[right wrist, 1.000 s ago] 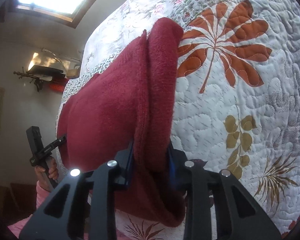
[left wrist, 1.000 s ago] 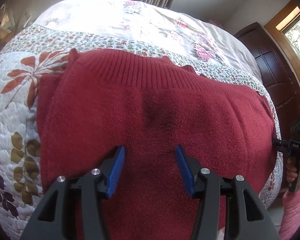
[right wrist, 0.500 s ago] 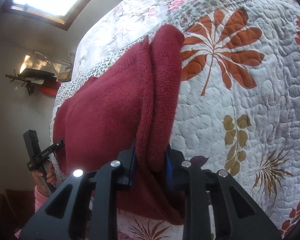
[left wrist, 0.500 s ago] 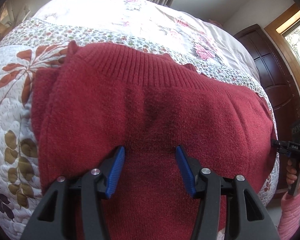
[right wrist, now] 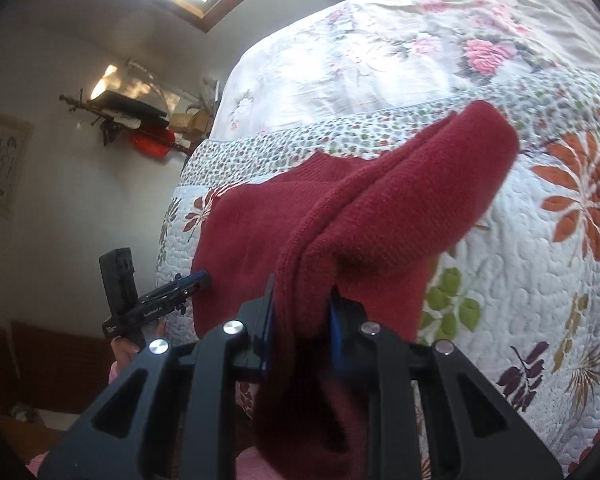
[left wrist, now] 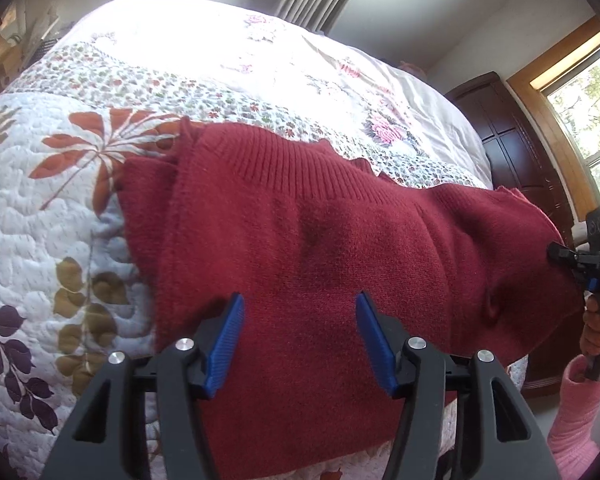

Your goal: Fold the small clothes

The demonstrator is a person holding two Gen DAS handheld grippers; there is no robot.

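Left gripper (left wrist: 299,340) hovered low over the dark red knitted sweater (left wrist: 340,248), blue-padded fingers (left wrist: 226,344) spread wide, nothing between them. Right gripper (right wrist: 300,308) was clamped on a bunched, doubled edge of the same sweater, fingers (right wrist: 266,320) pressed against the knit on both sides; fabric hung down below them.

Sweater lay across the near part of the bed's white quilted bedspread with orange and brown leaf print (left wrist: 40,220), ribbed band toward the far side, right edge lifted off the quilt.

Count: one sweater, two grippers, one bed.

Left wrist view showed the full flat spread of the sweater, the ribbed band, a dark wooden door (left wrist: 508,132) and a window. It also caught the right gripper from outside at frame edge, held by a hand (left wrist: 596,328) in a pink sleeve (left wrist: 576,412).

Right wrist view showed the raised fold standing up as a ridge (right wrist: 420,184), plus the left gripper (right wrist: 198,280) touching the sweater's far edge, and a cluttered wall shelf (right wrist: 136,112), none of which appeared in the left view.
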